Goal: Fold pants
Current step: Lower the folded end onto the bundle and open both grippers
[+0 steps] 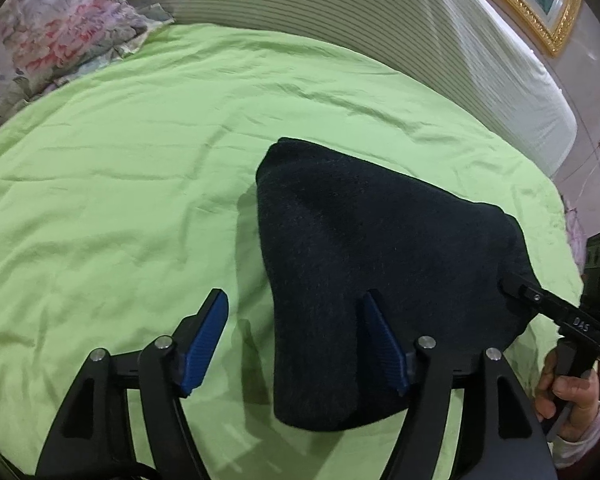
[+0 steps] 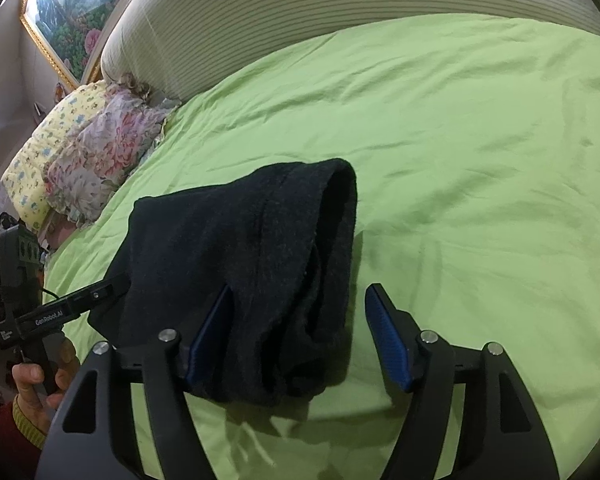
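Observation:
Dark navy pants (image 1: 372, 264) lie folded into a thick bundle on the green bedsheet (image 1: 120, 184). My left gripper (image 1: 296, 340) is open, its right finger over the bundle's left edge and its left finger over the sheet. My right gripper (image 2: 300, 340) is open; its left finger is partly covered by the pants (image 2: 260, 264), its right finger over bare sheet. In the left wrist view the right gripper's fingers (image 1: 516, 286) touch the bundle's right edge. In the right wrist view the left gripper's fingers (image 2: 100, 294) touch the bundle's left edge.
A striped padded headboard (image 1: 340, 12) runs behind the bed. Floral pillows (image 1: 52, 36) lie at the head, also in the right wrist view (image 2: 88, 160). A gold-framed painting (image 2: 64, 12) hangs on the wall. Green sheet (image 2: 480, 160) spreads around the pants.

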A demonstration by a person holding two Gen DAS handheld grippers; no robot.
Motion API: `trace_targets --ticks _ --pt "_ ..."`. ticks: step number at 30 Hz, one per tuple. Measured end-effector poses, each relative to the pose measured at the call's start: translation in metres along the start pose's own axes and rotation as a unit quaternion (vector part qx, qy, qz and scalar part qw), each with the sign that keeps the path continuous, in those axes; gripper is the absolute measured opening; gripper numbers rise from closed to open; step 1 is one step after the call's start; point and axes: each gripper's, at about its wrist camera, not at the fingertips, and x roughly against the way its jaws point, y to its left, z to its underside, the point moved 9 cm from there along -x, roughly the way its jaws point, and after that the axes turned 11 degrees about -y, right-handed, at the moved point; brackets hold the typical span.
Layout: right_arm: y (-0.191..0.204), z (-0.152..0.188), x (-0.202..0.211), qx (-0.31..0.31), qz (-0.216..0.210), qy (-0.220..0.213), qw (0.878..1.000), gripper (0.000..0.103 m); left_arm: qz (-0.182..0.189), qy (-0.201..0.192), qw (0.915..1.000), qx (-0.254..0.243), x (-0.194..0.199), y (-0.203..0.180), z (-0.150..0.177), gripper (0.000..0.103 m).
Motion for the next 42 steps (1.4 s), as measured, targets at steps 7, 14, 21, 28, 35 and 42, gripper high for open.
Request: trace_targets --ticks 7,14,21,28,35,42 --pt "-0.01 0.003 0.011 -0.012 0.019 -0.021 1.0 0.082 -0.028 -0.008 0.9994 -0.017 0.008 0.001 0.006 0.081" --pt "-0.009 0.001 0.023 -0.006 0.034 -0.036 0.999 0.084 -0.065 -0.026 0.9959 -0.057 0.02 -0.003 0.009 0.082" --pt "0.009 0.003 0.029 0.017 0.032 -0.051 0.998 0.085 -0.079 -0.035 0.9938 -0.07 0.029 -0.007 0.015 0.085" --pt "0.031 0.007 0.039 0.058 0.028 -0.072 0.995 0.087 -0.079 -0.052 0.9927 -0.075 0.044 -0.013 0.018 0.085" --pt "0.053 0.017 0.048 0.118 0.038 -0.089 0.988 0.088 -0.097 -0.071 0.9891 -0.086 0.057 -0.016 0.029 0.086" --pt "0.062 0.032 0.049 0.15 0.045 -0.083 0.984 0.088 -0.106 -0.075 0.9878 -0.087 0.062 -0.015 0.044 0.087"
